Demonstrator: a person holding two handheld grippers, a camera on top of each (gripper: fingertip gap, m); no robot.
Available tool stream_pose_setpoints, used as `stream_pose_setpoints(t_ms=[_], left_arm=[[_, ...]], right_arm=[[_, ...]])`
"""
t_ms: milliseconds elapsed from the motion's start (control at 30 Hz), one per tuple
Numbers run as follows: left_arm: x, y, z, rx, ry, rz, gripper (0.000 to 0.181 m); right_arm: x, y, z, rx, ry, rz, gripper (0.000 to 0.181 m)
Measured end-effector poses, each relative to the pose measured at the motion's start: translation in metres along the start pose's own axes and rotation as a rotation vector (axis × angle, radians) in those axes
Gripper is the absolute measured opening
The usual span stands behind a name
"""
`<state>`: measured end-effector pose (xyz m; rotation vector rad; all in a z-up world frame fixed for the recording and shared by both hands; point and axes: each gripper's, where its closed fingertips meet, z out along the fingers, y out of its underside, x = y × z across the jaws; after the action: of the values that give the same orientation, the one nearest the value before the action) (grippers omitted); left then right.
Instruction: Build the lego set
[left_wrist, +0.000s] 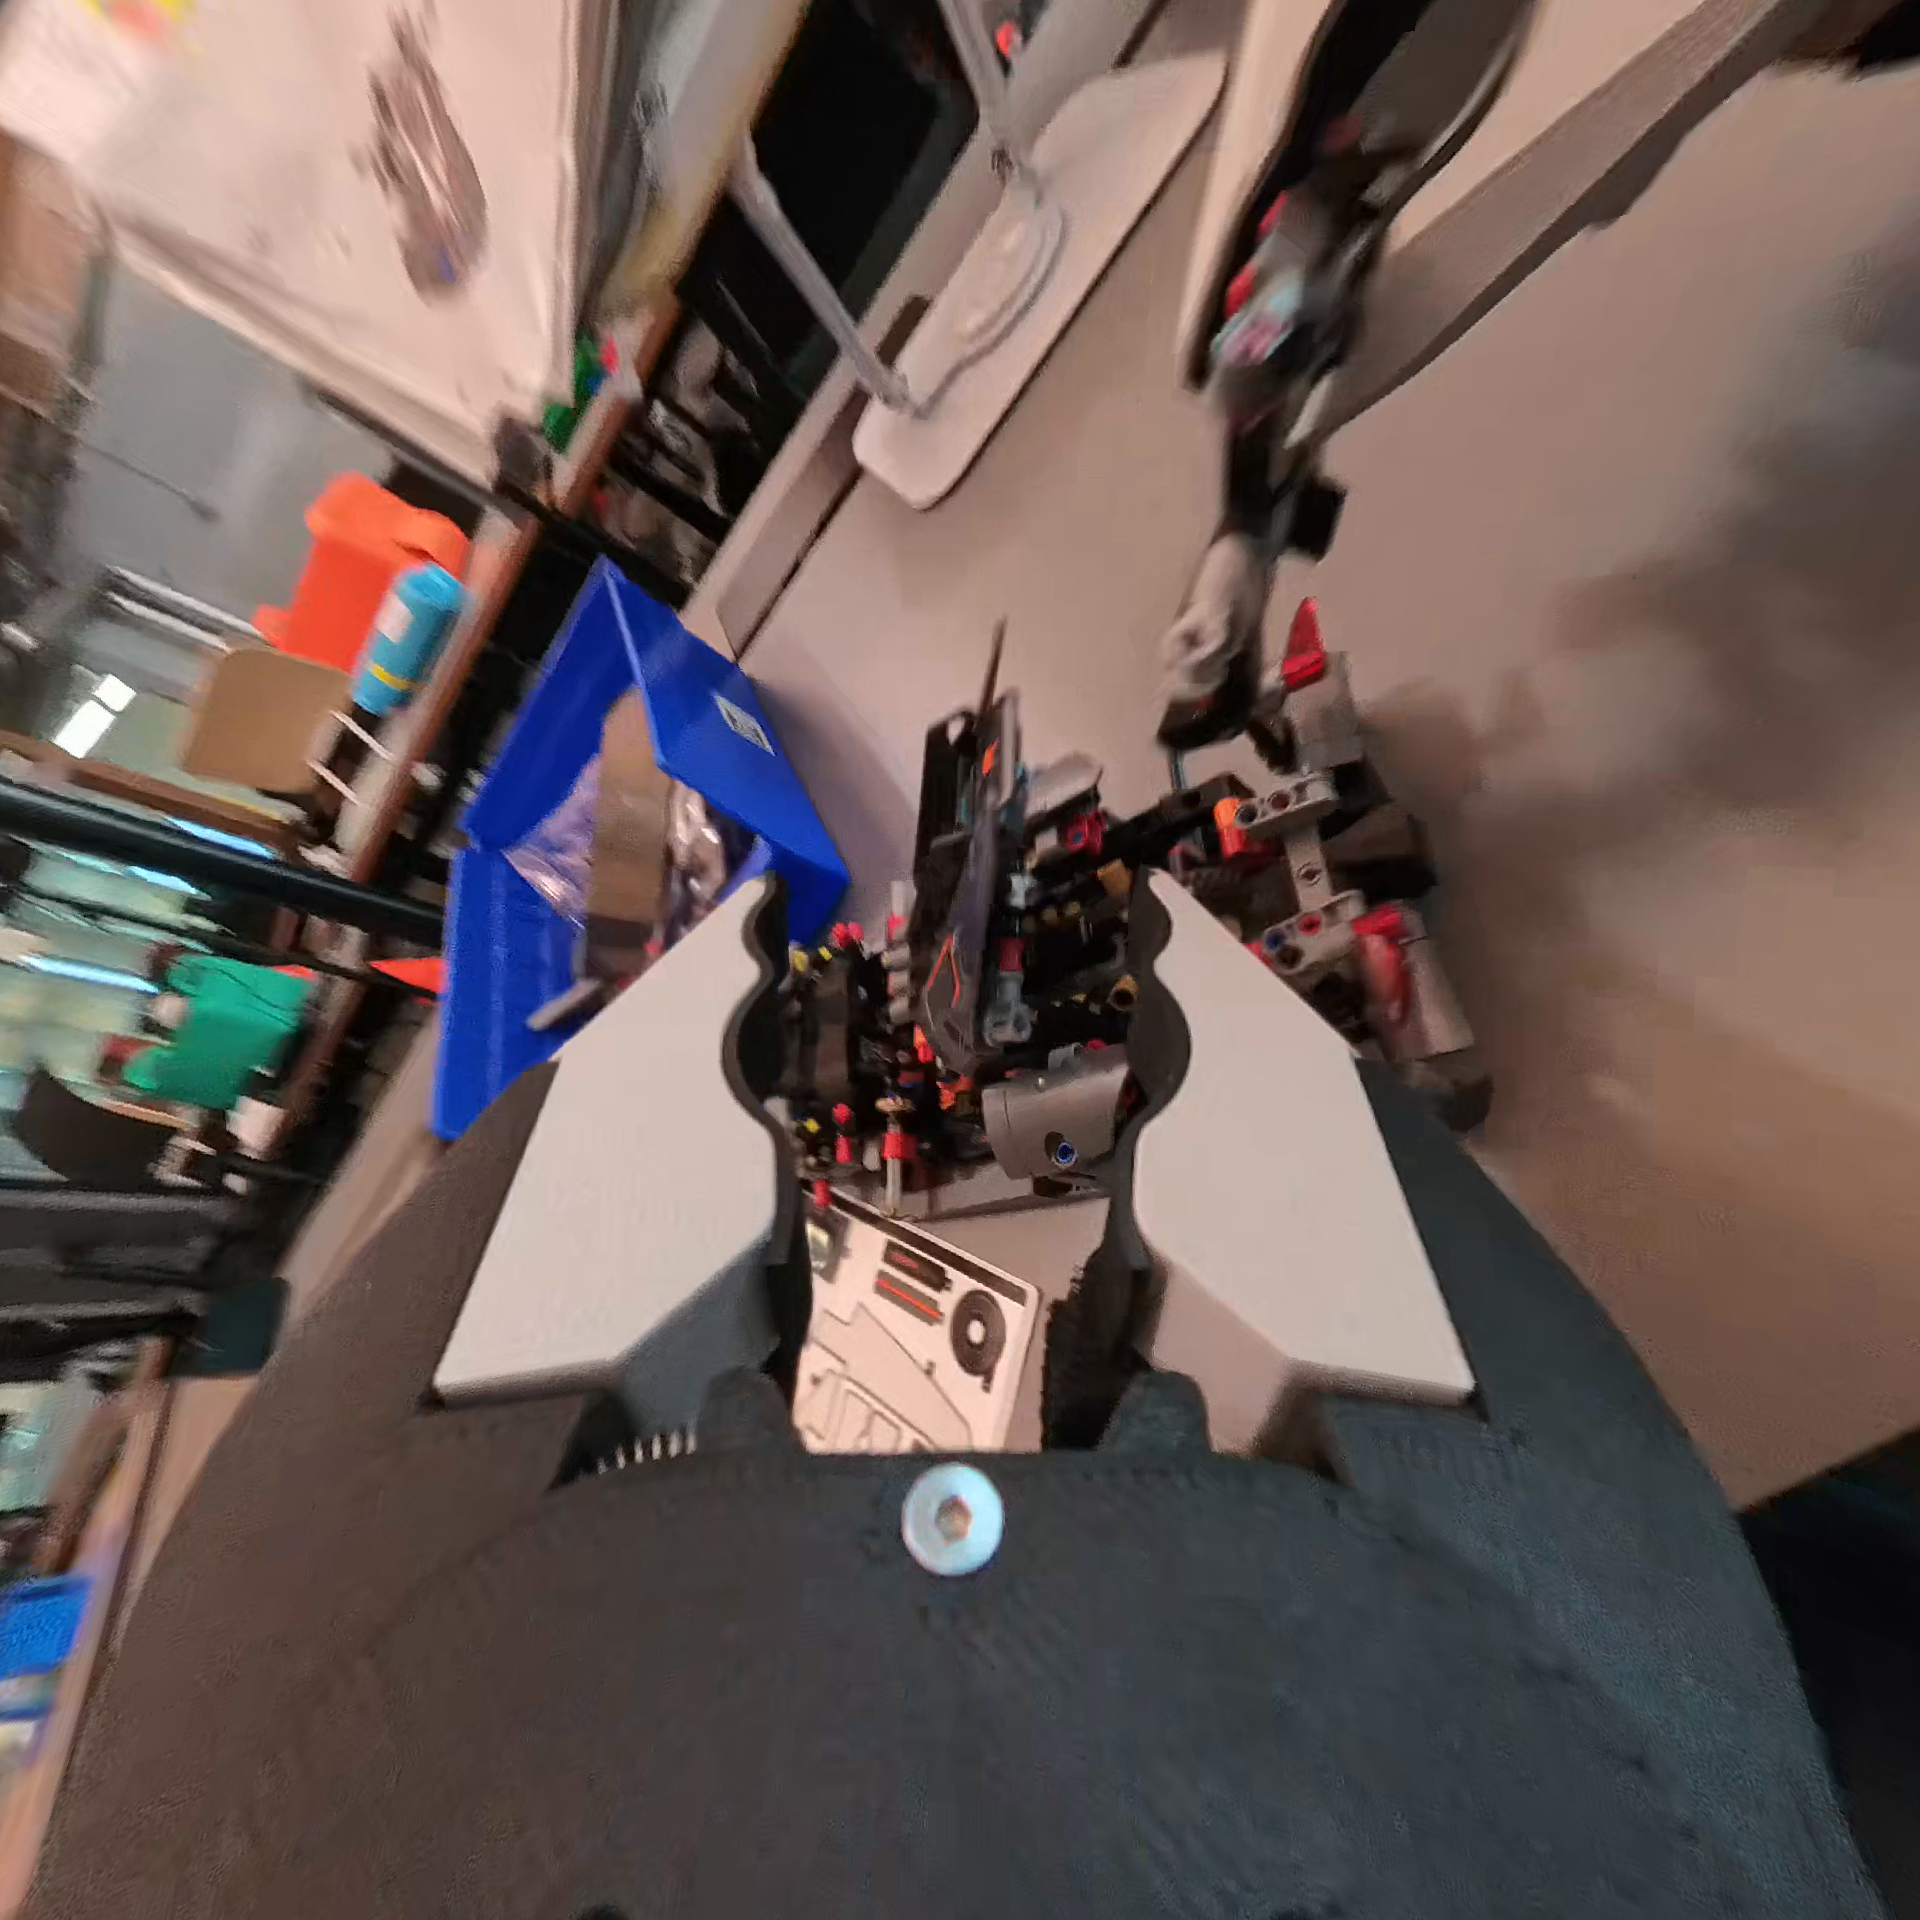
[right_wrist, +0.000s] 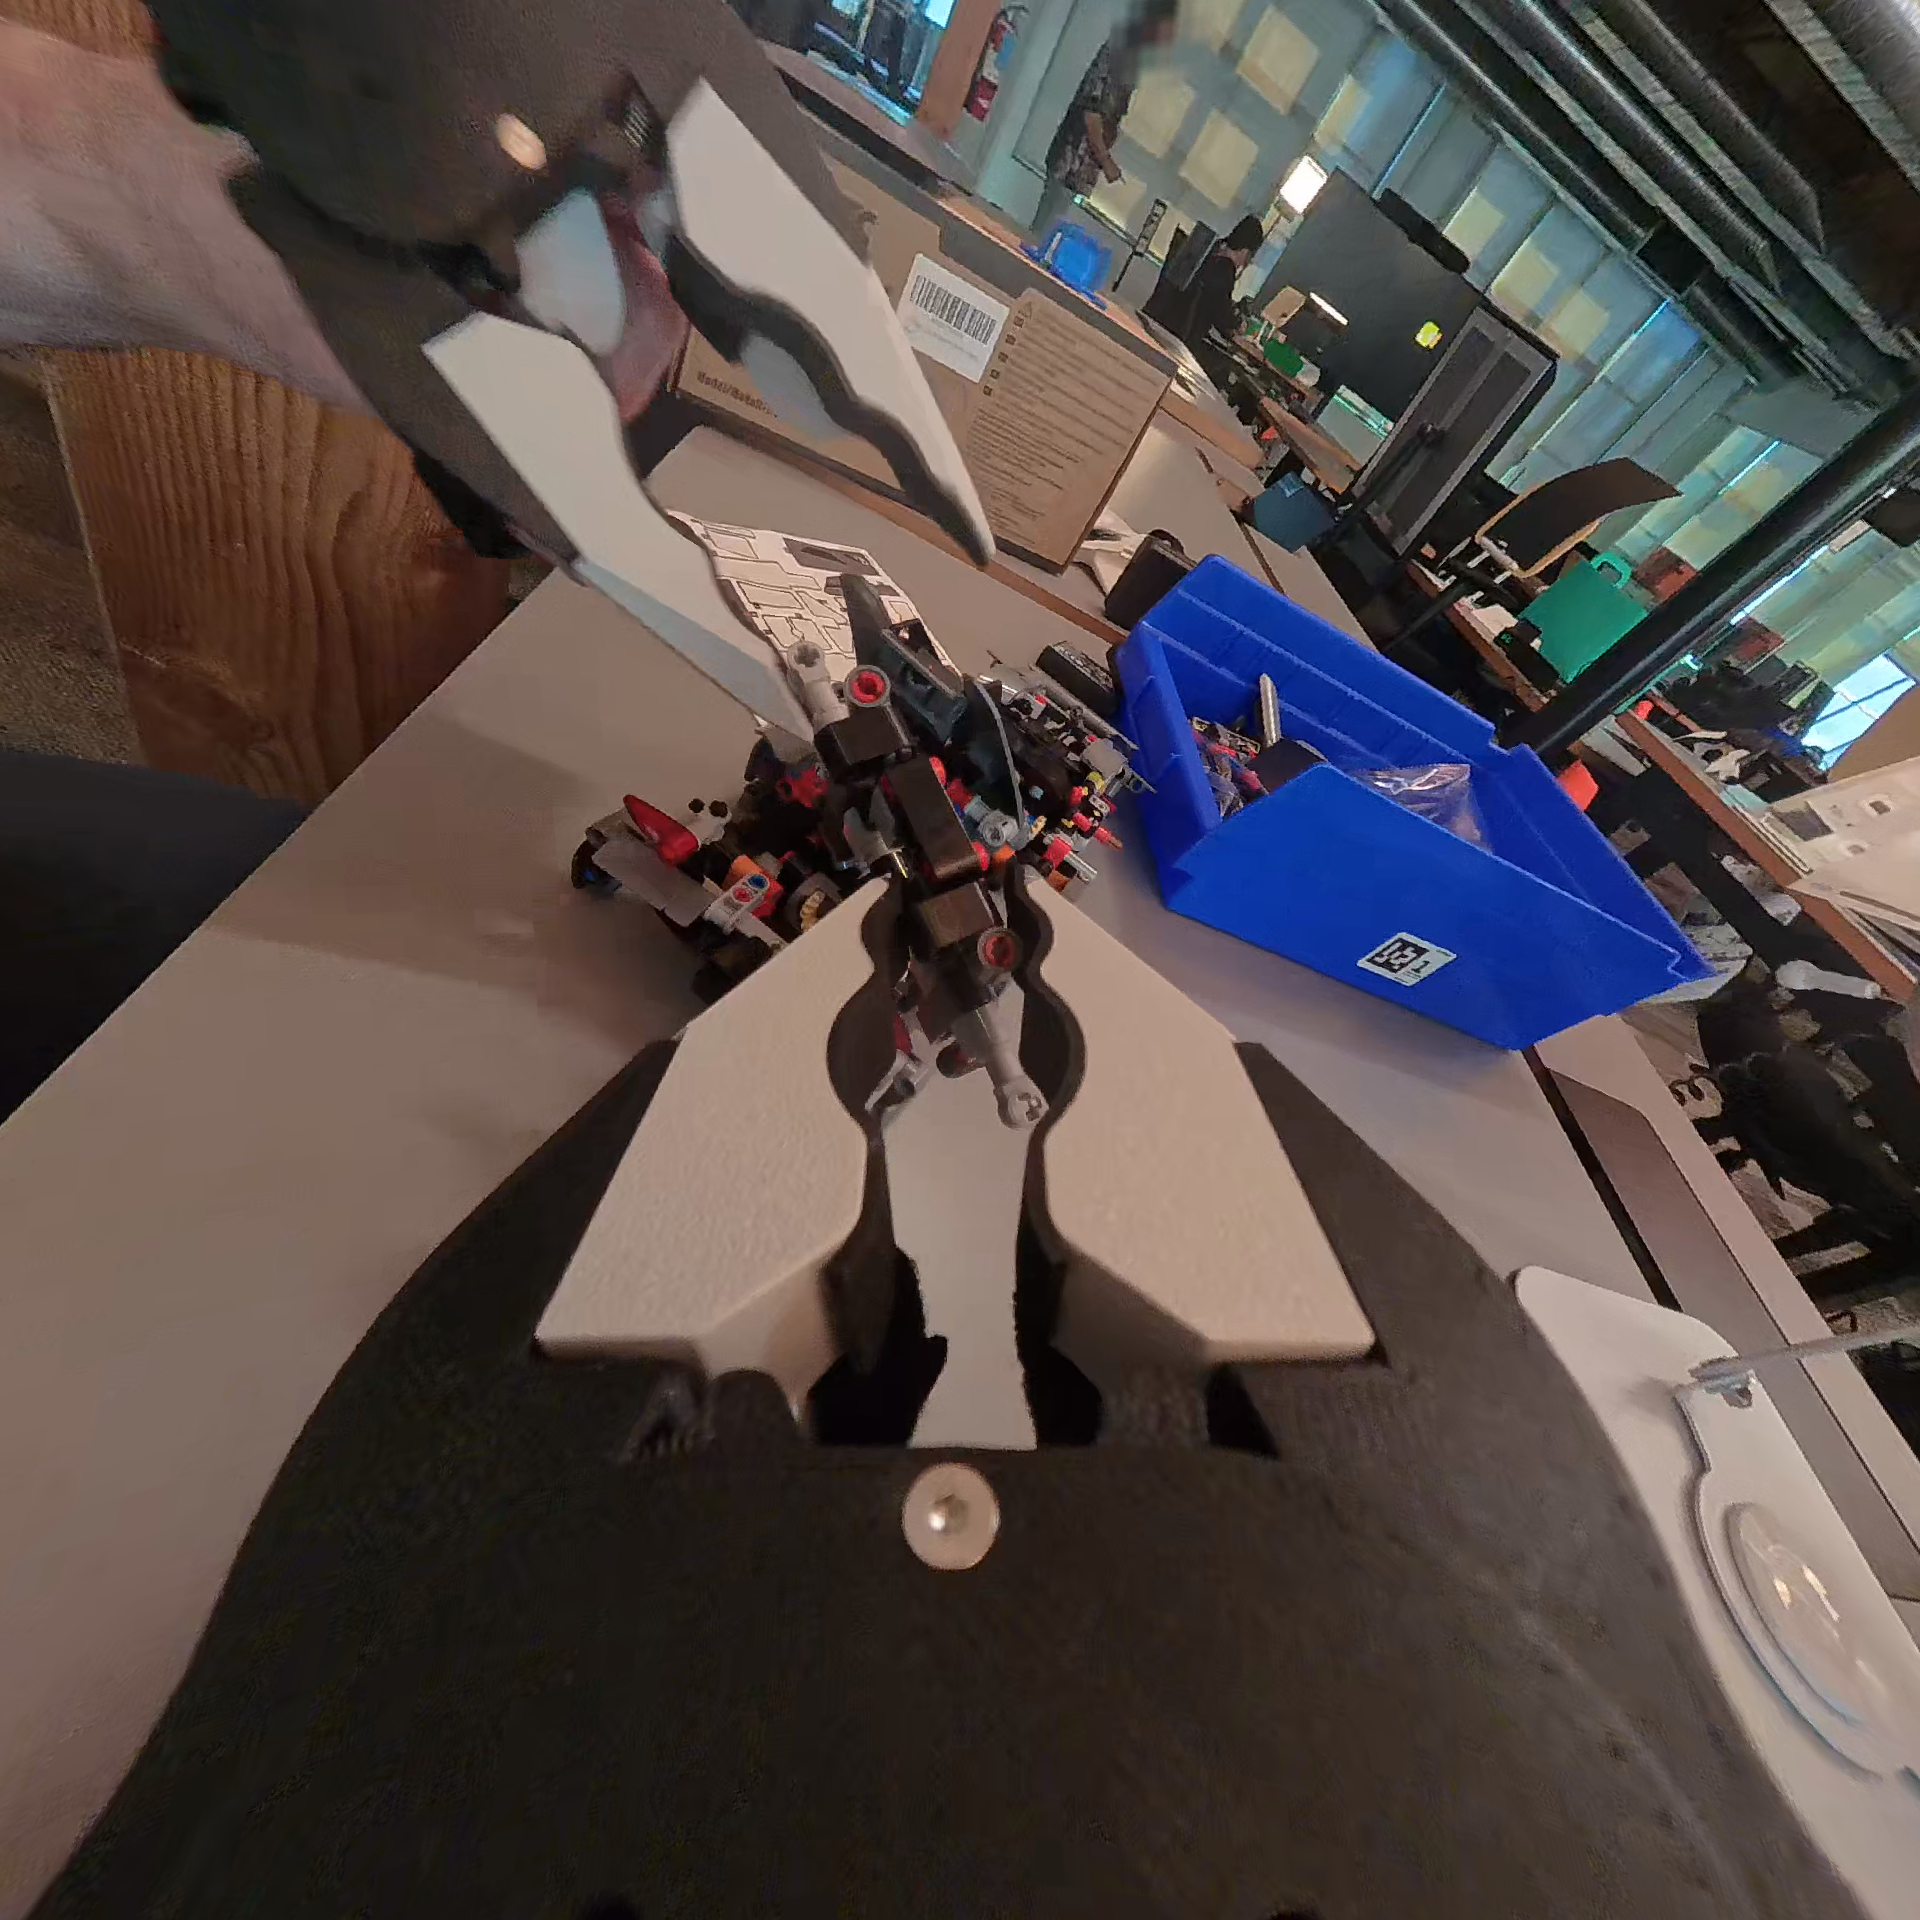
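The right tongs (right_wrist: 951, 935) are clamping a black lego sub-assembly (right_wrist: 925, 821) above the worktop (right_wrist: 416, 831) – it is risking slipping, being long and jointed – while the left tongs (left_wrist: 951, 914), wide, are hovering over the main model (left_wrist: 997, 935).

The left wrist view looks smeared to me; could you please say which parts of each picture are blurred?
Left wrist view: background shelves and the far right gripper are motion-smeared; the lego model is fairly sharp. Right wrist view: only the left gripper at top left blurs.

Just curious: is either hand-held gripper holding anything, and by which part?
The right hand-held gripper holds a black lego piece by its lower end; the left holds nothing.
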<state>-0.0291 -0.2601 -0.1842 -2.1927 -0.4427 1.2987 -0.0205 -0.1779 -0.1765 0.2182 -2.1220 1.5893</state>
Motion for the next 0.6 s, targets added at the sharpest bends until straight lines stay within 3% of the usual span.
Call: stream_pose_setpoints(t_ms=[100, 167, 600], left_arm=[[0.008, 0.020, 0.019, -0.048, 0.104, -0.091, 0.043], [0.004, 0.020, 0.024, -0.016, 0.087, -0.142, 0.023], [0.023, -0.011, 0.010, 0.083, 0.320, -0.644, 0.019]], right_arm=[[-0.001, 0.003, -0.004, -0.011, -0.004, 0.000, 0.015], [-0.002, 0.004, -0.007, -0.014, -0.005, -0.002, 0.015], [-0.014, 0.004, -0.036, -0.020, -0.032, 0.017, 0.015]])
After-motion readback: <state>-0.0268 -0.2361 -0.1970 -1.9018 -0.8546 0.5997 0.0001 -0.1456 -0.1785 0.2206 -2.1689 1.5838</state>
